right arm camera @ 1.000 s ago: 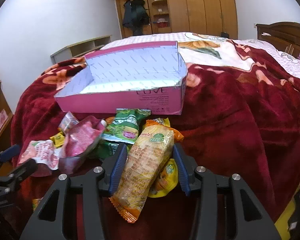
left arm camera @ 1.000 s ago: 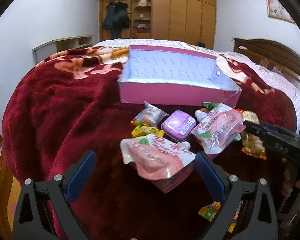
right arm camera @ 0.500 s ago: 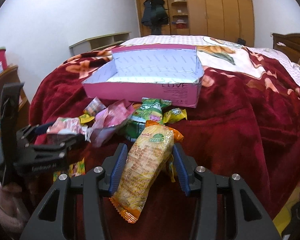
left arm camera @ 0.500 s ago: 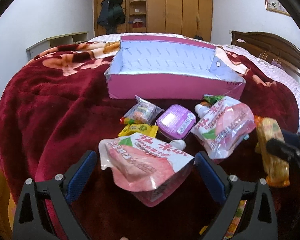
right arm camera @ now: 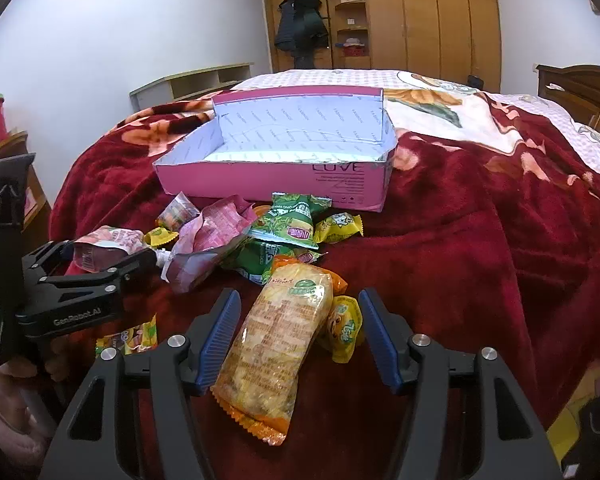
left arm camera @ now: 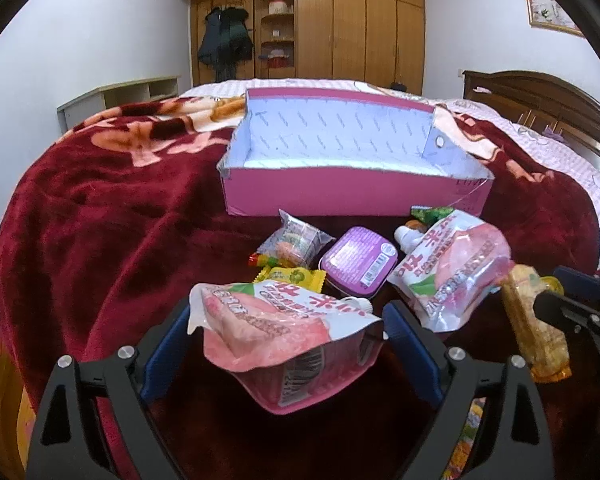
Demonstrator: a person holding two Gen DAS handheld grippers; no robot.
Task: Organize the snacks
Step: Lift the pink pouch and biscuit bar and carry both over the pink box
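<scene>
My left gripper (left arm camera: 286, 330) is shut on a pink drink pouch (left arm camera: 276, 330) and holds it above the red blanket. My right gripper (right arm camera: 300, 328) has its blue pads apart around an orange cracker packet (right arm camera: 278, 344); the pads stand clear of the packet, though it looks lifted in the left wrist view (left arm camera: 534, 330). An open pink box (left arm camera: 340, 168) with a white inside lies beyond the snack pile; it also shows in the right wrist view (right arm camera: 284, 160). A second pink pouch (left arm camera: 452, 268), a purple tub (left arm camera: 360, 260) and green packets (right arm camera: 296, 222) lie before the box.
Small yellow sweets (right arm camera: 338, 226) and a clear candy bag (left arm camera: 294, 240) lie in the pile. Loose wrappers (right arm camera: 134, 336) lie near the bed's front edge. A wooden headboard (left arm camera: 540, 96) is at the right and wardrobes (left arm camera: 340, 20) stand behind.
The left gripper closed on the pink pouch and lifted it. The right gripper's pads have spread apart from the cracker packet. Both views have moved closer to the box.
</scene>
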